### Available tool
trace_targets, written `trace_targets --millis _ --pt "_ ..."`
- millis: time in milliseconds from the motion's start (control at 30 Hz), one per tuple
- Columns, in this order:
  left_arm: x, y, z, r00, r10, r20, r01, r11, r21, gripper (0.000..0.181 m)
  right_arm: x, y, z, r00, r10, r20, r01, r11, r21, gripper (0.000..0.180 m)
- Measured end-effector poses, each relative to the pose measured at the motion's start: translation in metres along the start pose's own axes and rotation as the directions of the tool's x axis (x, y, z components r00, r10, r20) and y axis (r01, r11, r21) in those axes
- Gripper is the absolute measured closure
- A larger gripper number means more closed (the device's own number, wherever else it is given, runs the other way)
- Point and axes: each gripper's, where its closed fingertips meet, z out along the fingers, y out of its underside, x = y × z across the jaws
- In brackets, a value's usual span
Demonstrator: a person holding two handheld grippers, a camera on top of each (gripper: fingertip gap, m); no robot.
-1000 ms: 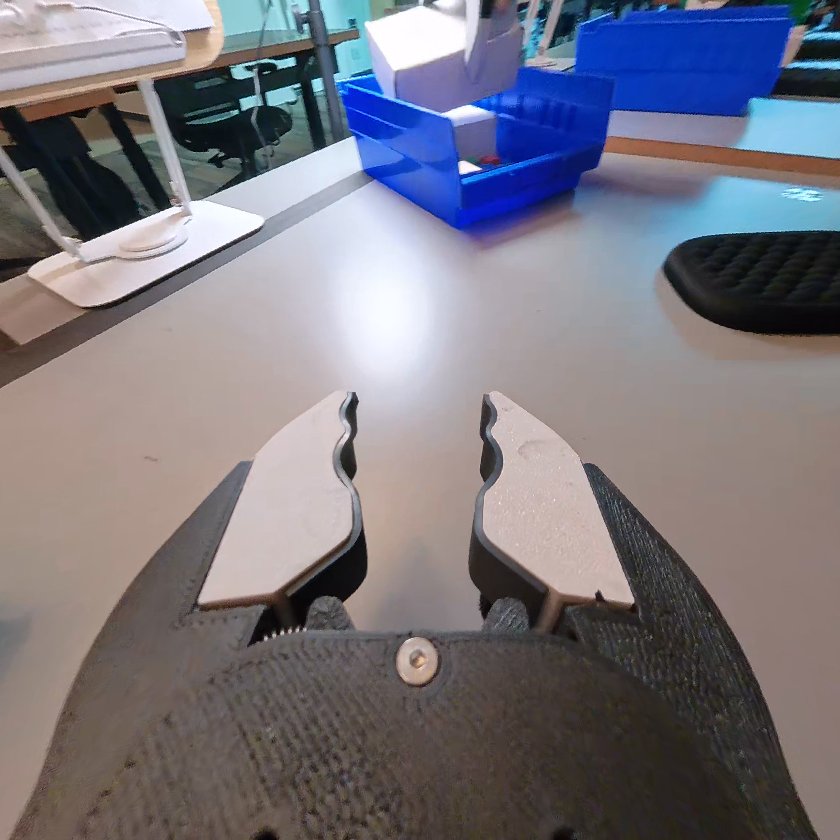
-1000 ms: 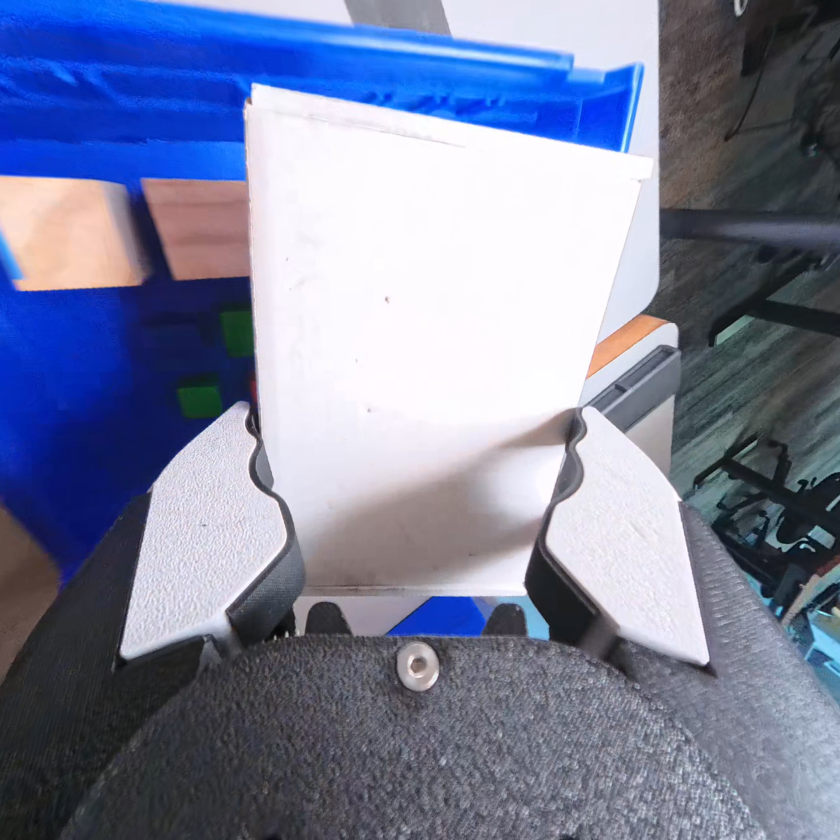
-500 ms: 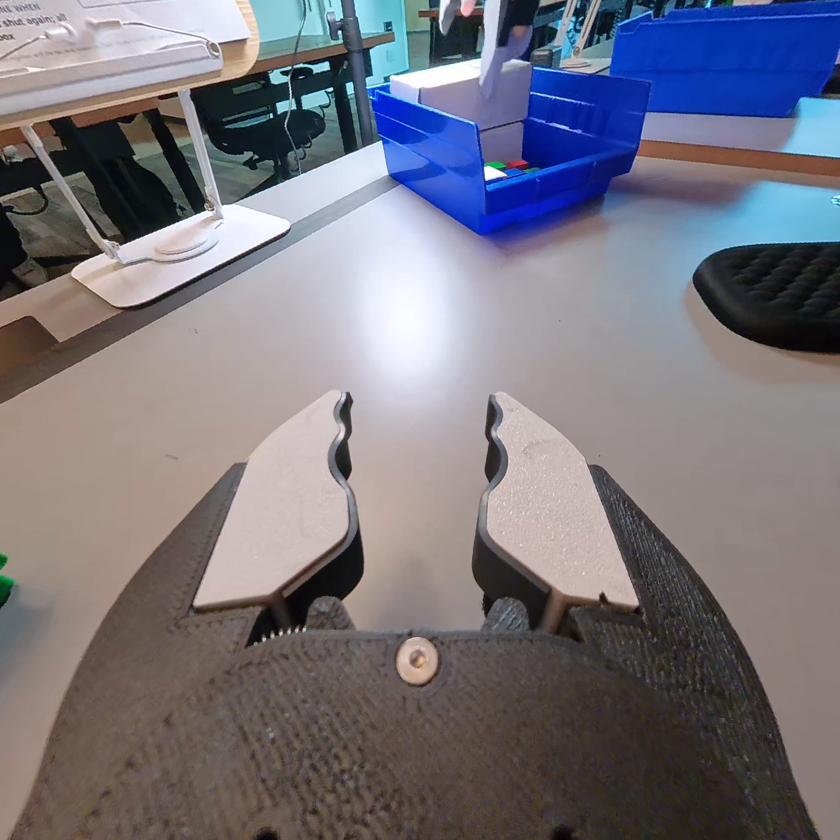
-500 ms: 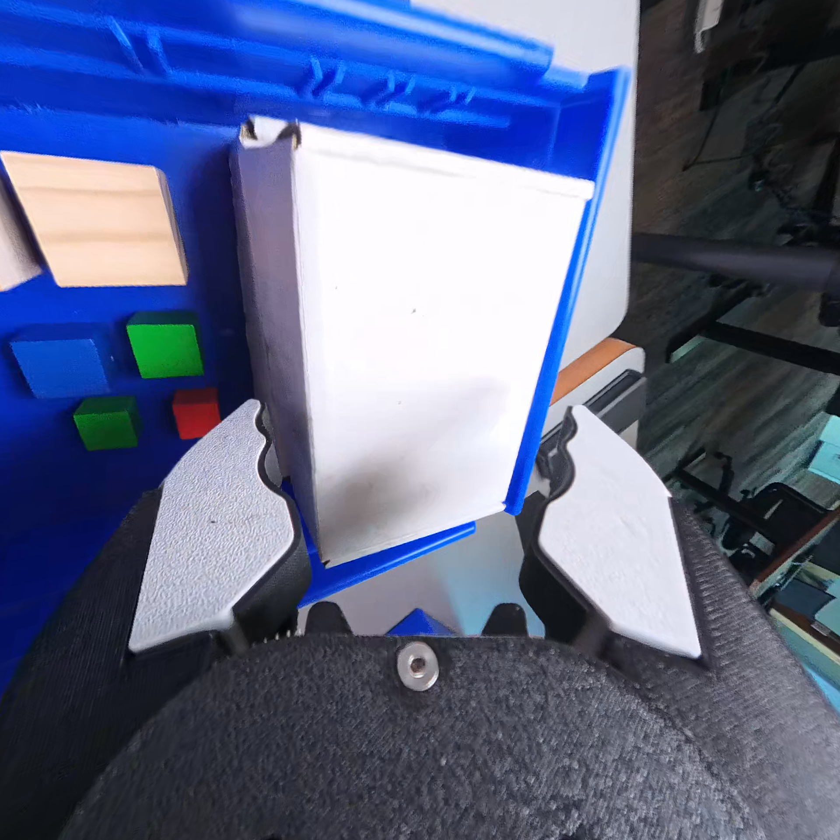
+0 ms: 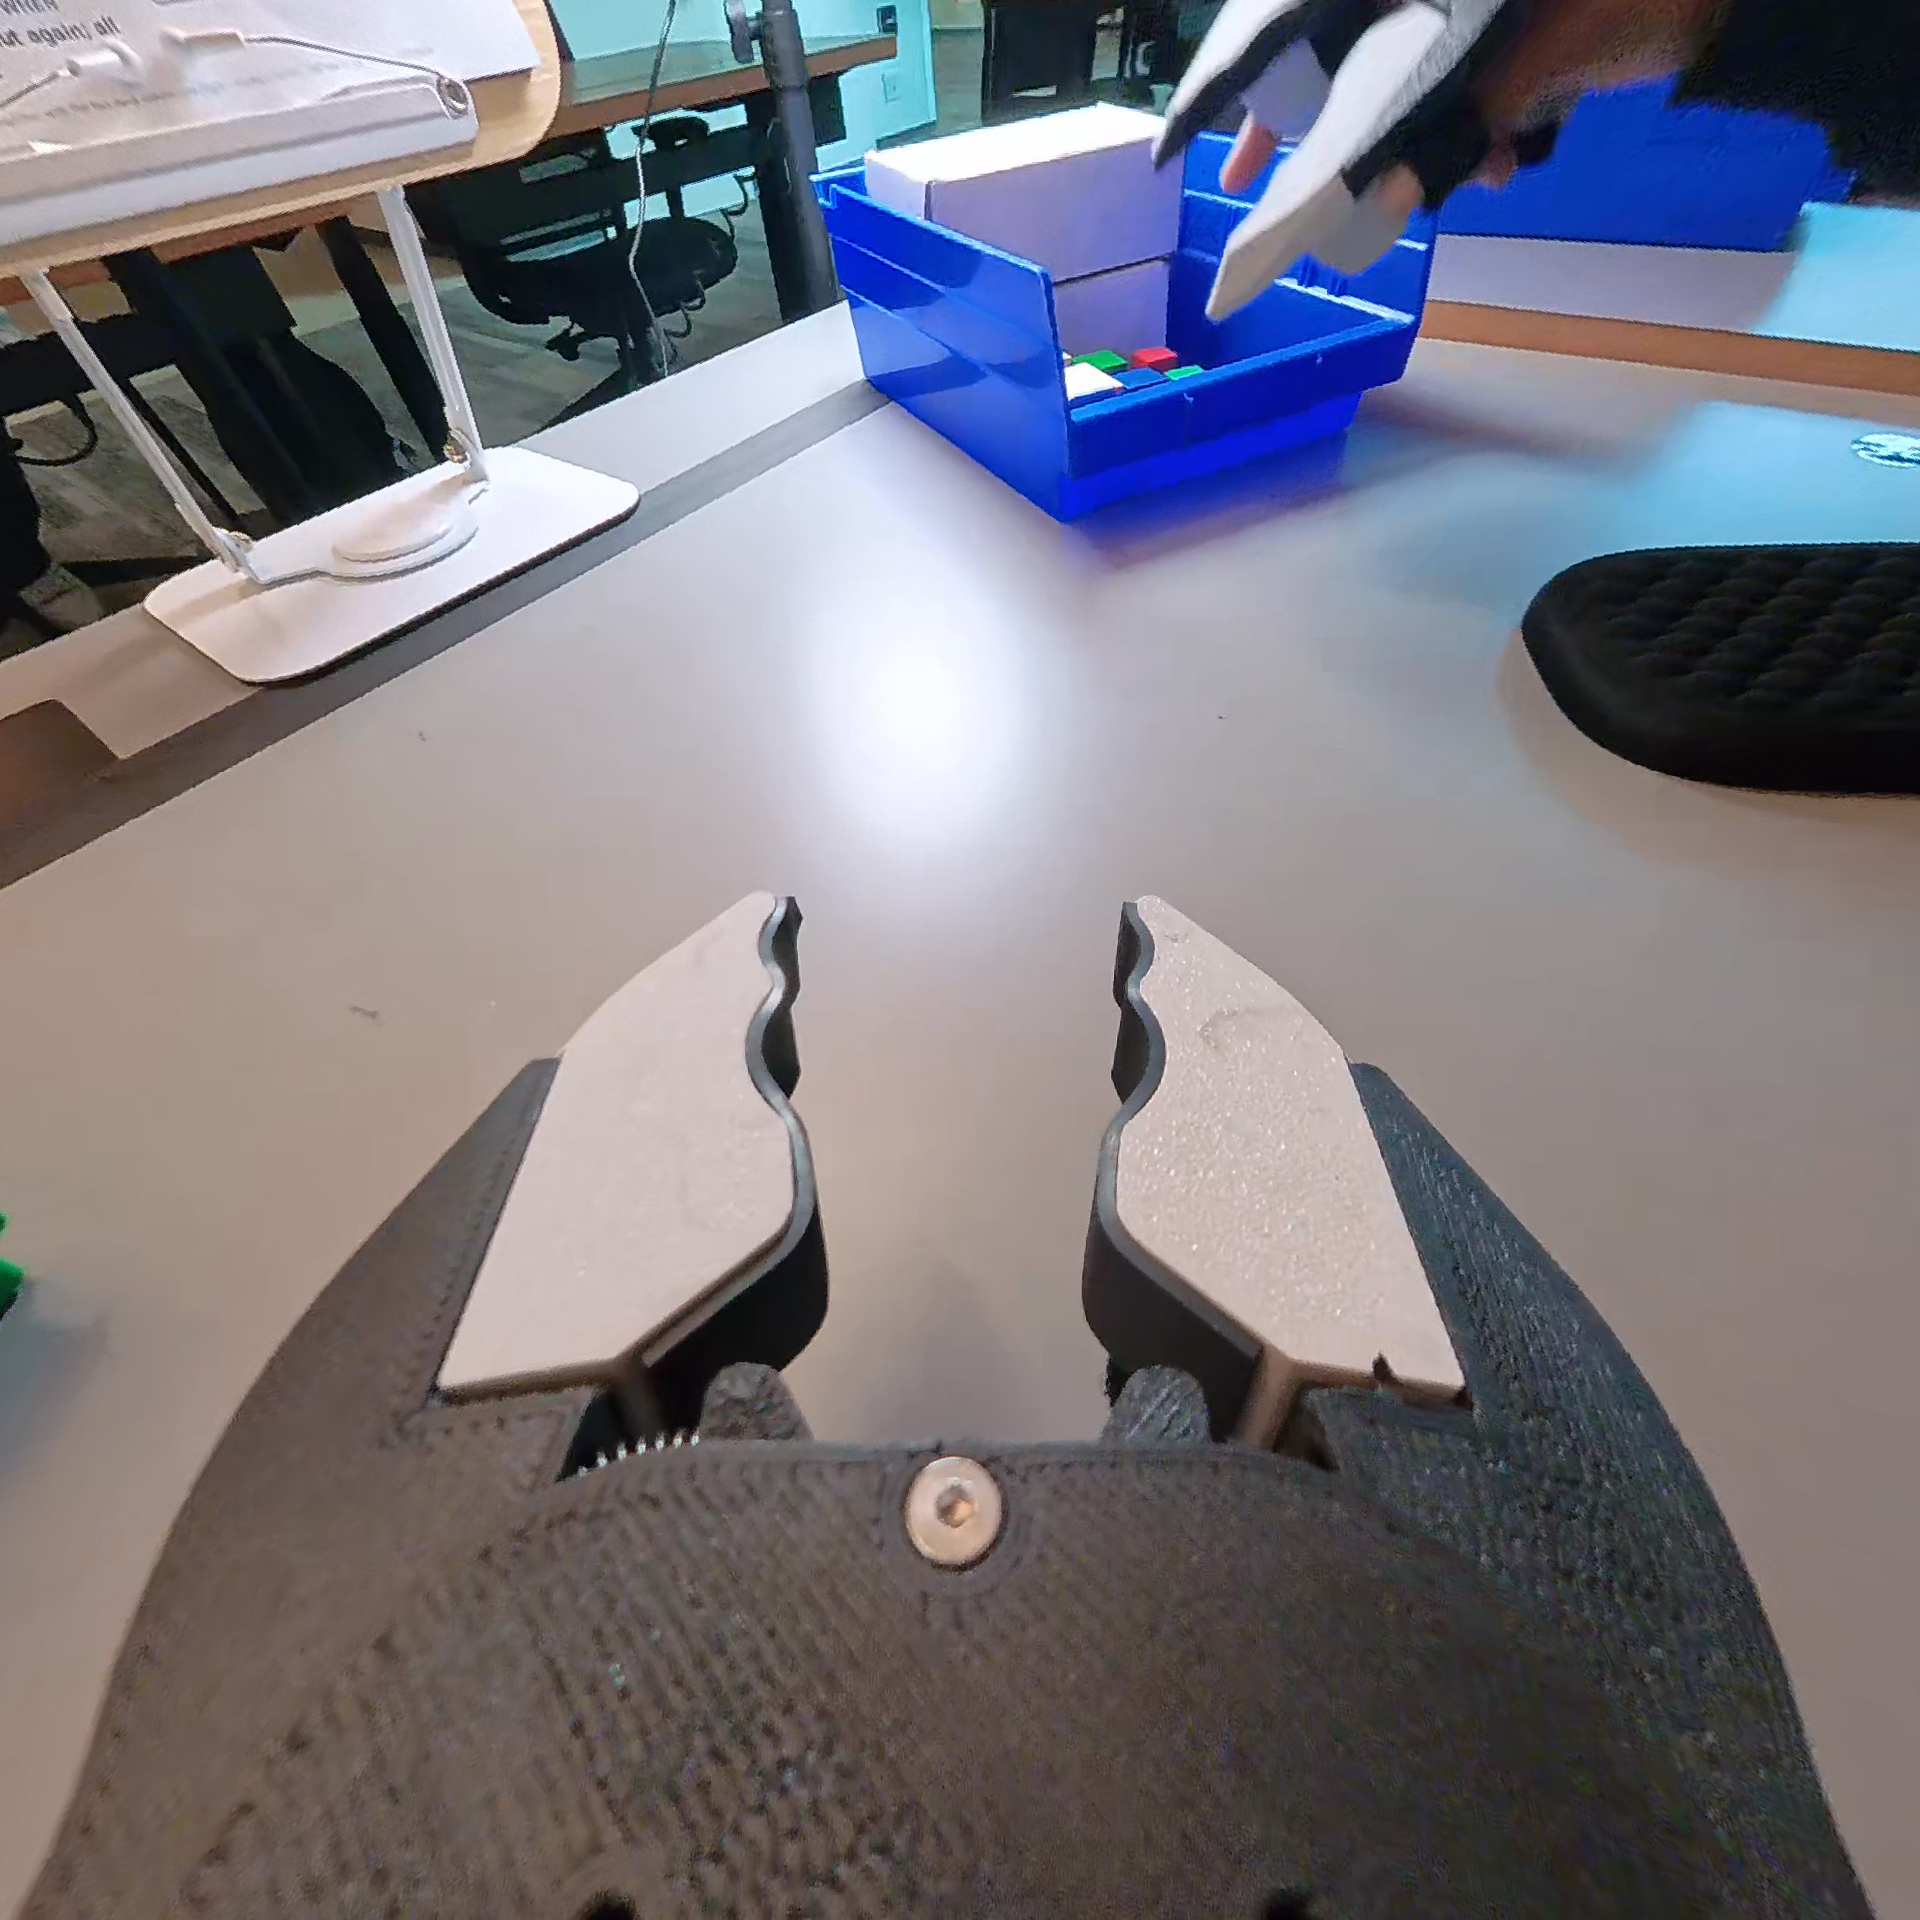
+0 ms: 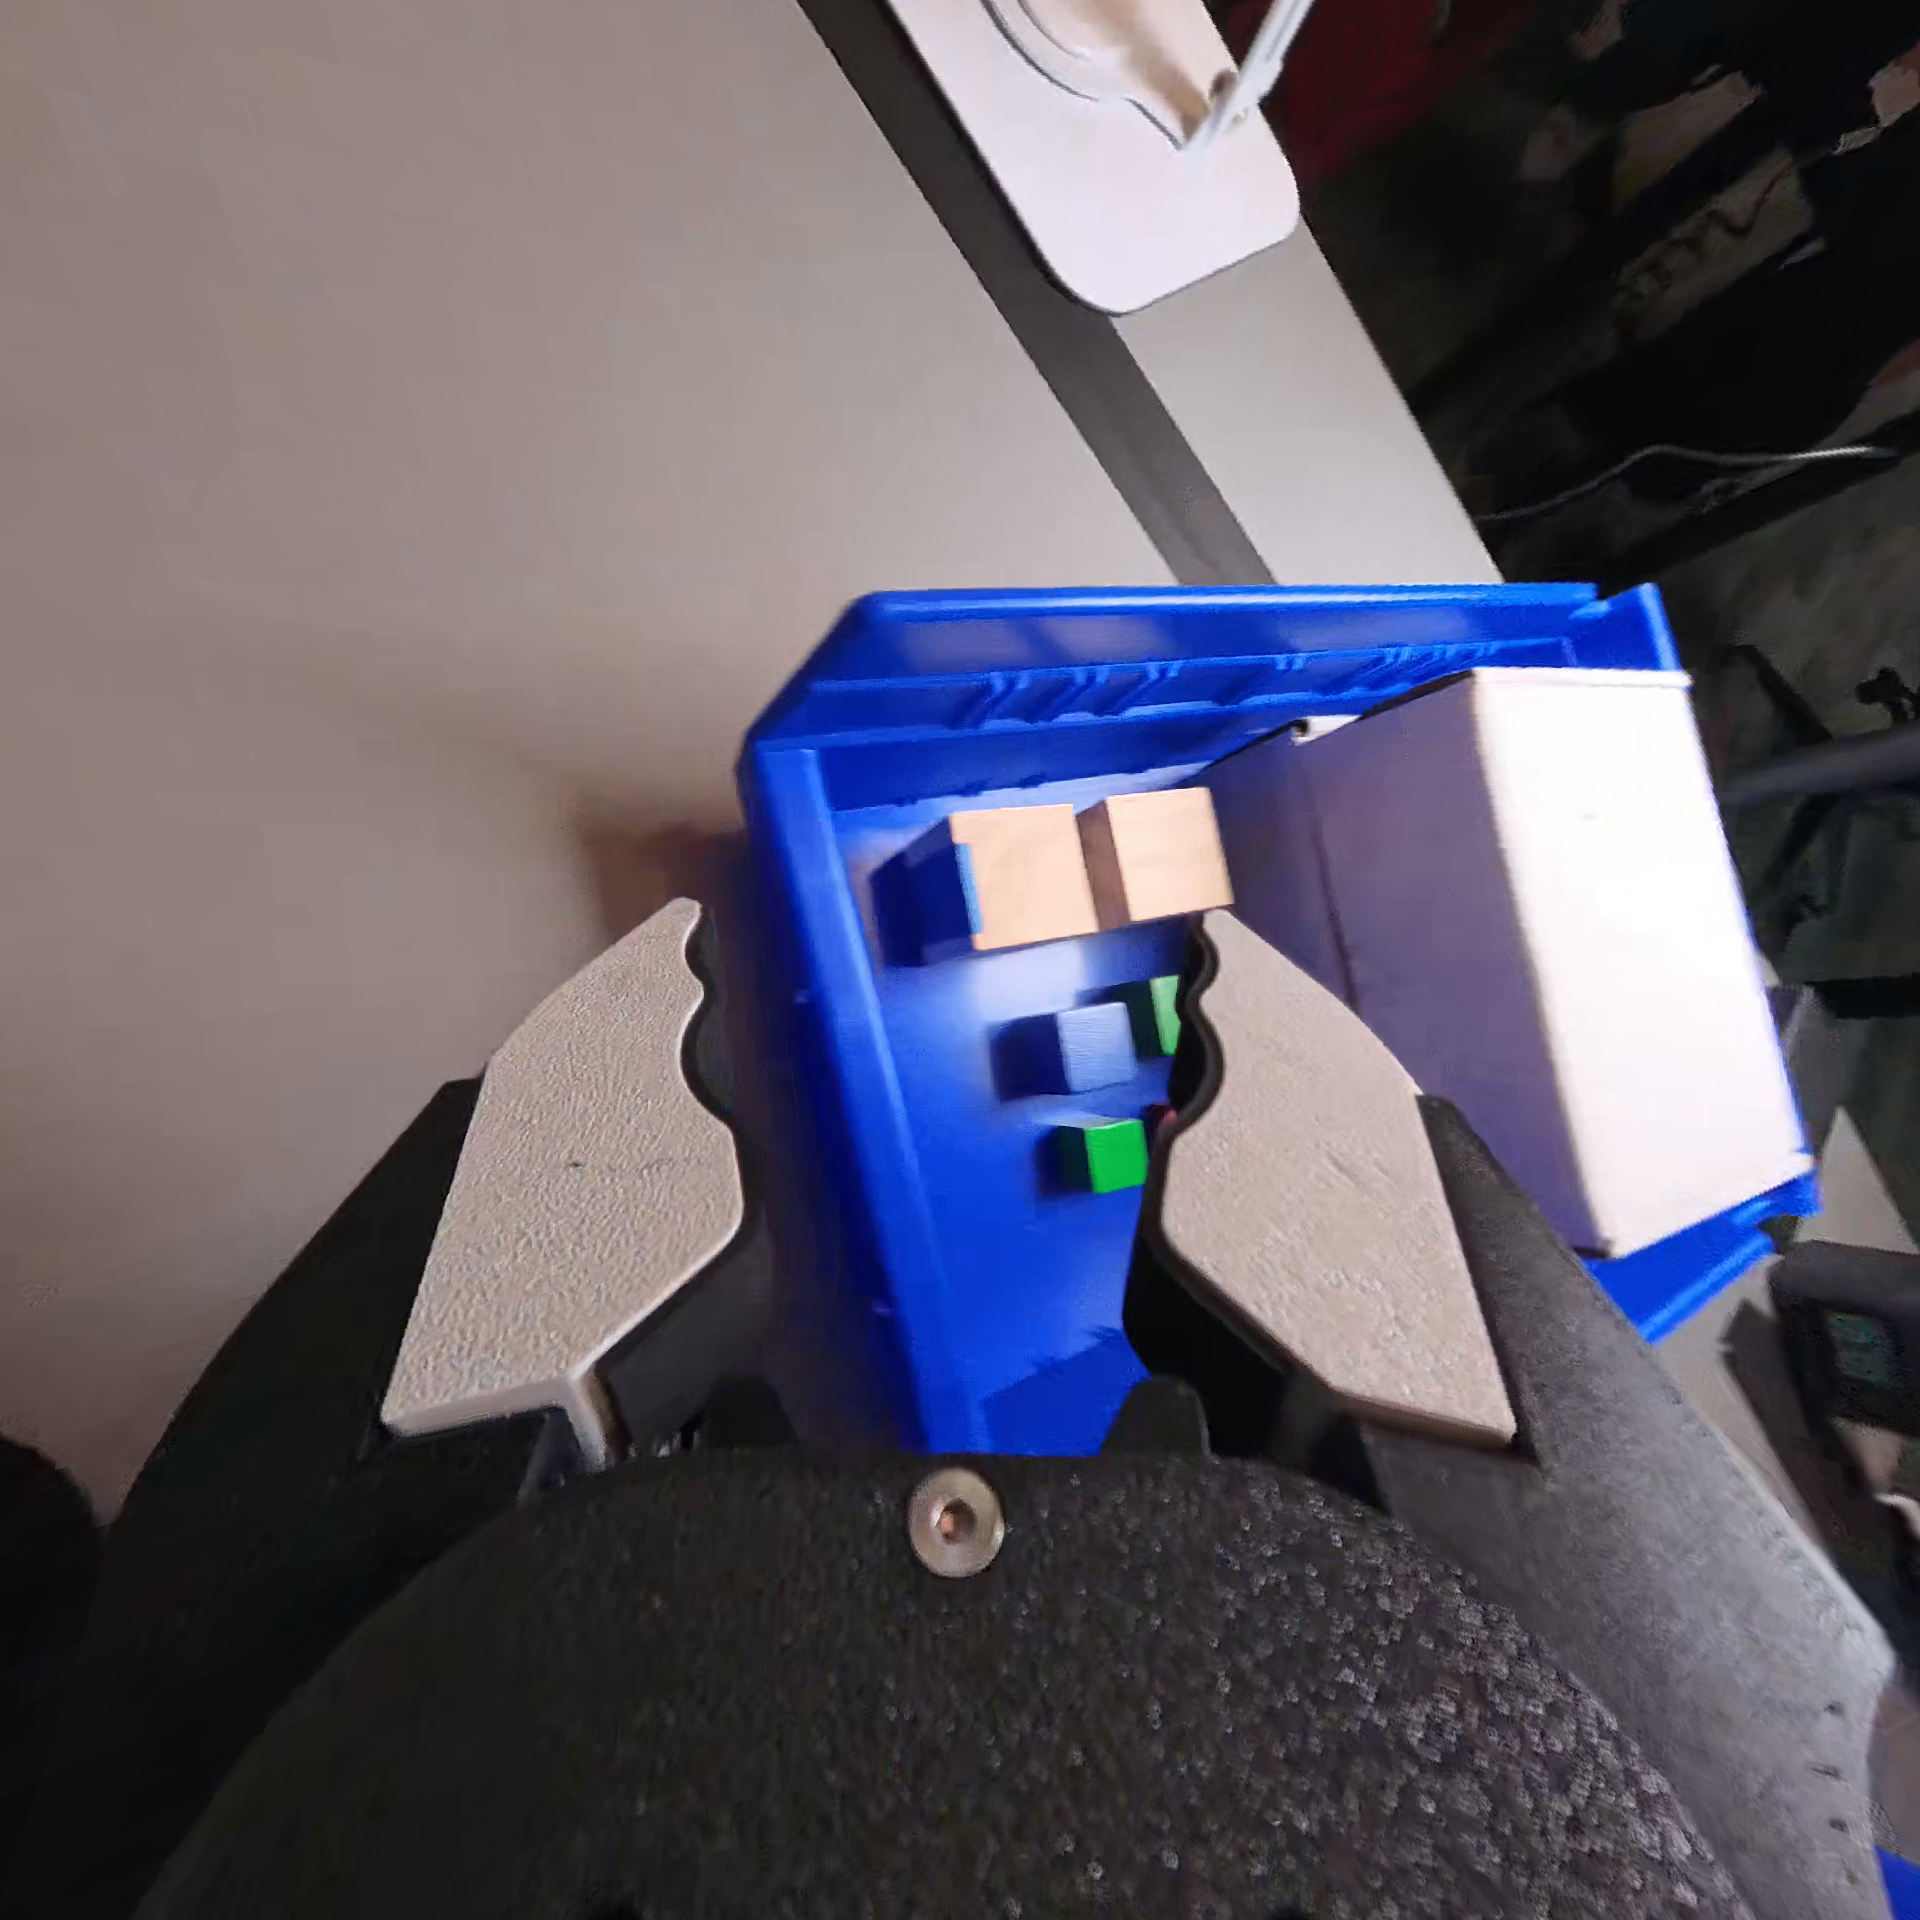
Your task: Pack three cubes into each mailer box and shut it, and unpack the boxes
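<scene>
A white mailer box (image 6: 1538, 935) stands on edge in the far end of a blue bin (image 6: 821, 914); it also shows in the left wrist view (image 5: 1039, 187), in the same bin (image 5: 977, 312). Two plain wooden cubes (image 6: 1091, 873), a blue cube (image 6: 1091, 1049) and green cubes (image 6: 1112, 1153) lie on the bin floor, and coloured cubes (image 5: 1127, 369) show in the left wrist view. My right gripper (image 6: 945, 956) is open and empty above the bin, and appears in the left wrist view (image 5: 1278, 177). My left gripper (image 5: 956, 925) is open and empty low over the grey table (image 5: 935, 675).
A white stand with a flat base (image 5: 395, 551) holds a sheet at the table's left edge; its base shows in the right wrist view (image 6: 1122, 156). A black padded mat (image 5: 1745, 665) lies at the right. A second blue bin (image 5: 1621, 177) stands behind. A green thing (image 5: 8, 1273) sits at the left edge. The left gripper's tips are roughly 35 cm from the right gripper's. The blue cube (image 6: 1091, 1049) sits 11 cm or so from the ends of my right fingers.
My right gripper let go of the white mailer box, leaving it standing in the bin, and has drawn back and swung over the cubes. My left gripper has barely moved.
</scene>
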Motion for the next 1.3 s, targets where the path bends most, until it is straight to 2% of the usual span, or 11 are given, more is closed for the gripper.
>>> trace_targets --millis 133,300,400,667,800,867,933,1033,1100,1200,1300 --pt "-0.005 0.001 -0.003 0.999 -0.004 0.036 0.004 1.0 0.003 0.124 -0.039 0.008 0.001 0.989 0.115 -0.09 -0.108 0.991 0.076 0.102" --pt "-0.023 0.008 -0.004 0.995 -0.014 0.095 0.015 1.0 -0.018 0.125 -0.038 0.028 0.006 0.941 0.193 -0.278 -0.181 0.981 0.071 0.107" --pt "-0.036 0.007 -0.007 0.99 -0.017 0.142 0.02 1.0 -0.019 0.125 -0.029 0.039 0.007 0.923 0.114 -0.366 -0.125 0.992 -0.006 0.108" --pt "-0.103 0.003 -0.036 0.937 -0.016 0.349 0.023 1.0 -0.015 0.124 -0.029 0.052 0.022 0.919 0.003 -0.394 -0.051 0.992 -0.113 0.112" --pt "-0.162 0.013 -0.062 0.892 0.122 0.435 -0.04 0.981 -0.191 0.131 -0.028 0.066 0.035 0.935 -0.04 -0.353 -0.036 0.978 -0.206 0.11" --pt "-0.195 0.029 -0.074 0.877 0.23 0.421 -0.076 0.933 -0.353 0.128 -0.024 0.07 0.042 0.942 -0.065 -0.329 -0.016 0.971 -0.238 0.115" --pt "-0.214 0.061 -0.079 0.915 0.251 0.317 -0.044 0.841 -0.54 0.116 -0.022 0.07 0.048 0.951 -0.098 -0.292 0.017 0.963 -0.268 0.126" --pt "-0.241 0.095 -0.083 0.922 0.32 0.217 -0.082 0.71 -0.699 0.109 -0.02 0.06 0.057 0.955 -0.158 -0.252 0.08 0.953 -0.292 0.14" --pt "-0.249 0.11 -0.078 0.921 0.354 0.162 -0.122 0.658 -0.743 0.118 -0.024 0.051 0.063 0.949 -0.214 -0.23 0.14 0.943 -0.301 0.146" --pt "-0.249 0.12 -0.062 0.921 0.369 0.123 -0.163 0.654 -0.739 0.148 -0.03 0.037 0.07 0.929 -0.275 -0.249 0.203 0.938 -0.281 0.148" --pt "-0.24 0.113 -0.046 0.909 0.398 0.124 -0.209 0.692 -0.691 0.149 -0.05 0.022 0.071 0.924 -0.304 -0.234 0.246 0.938 -0.246 0.148"
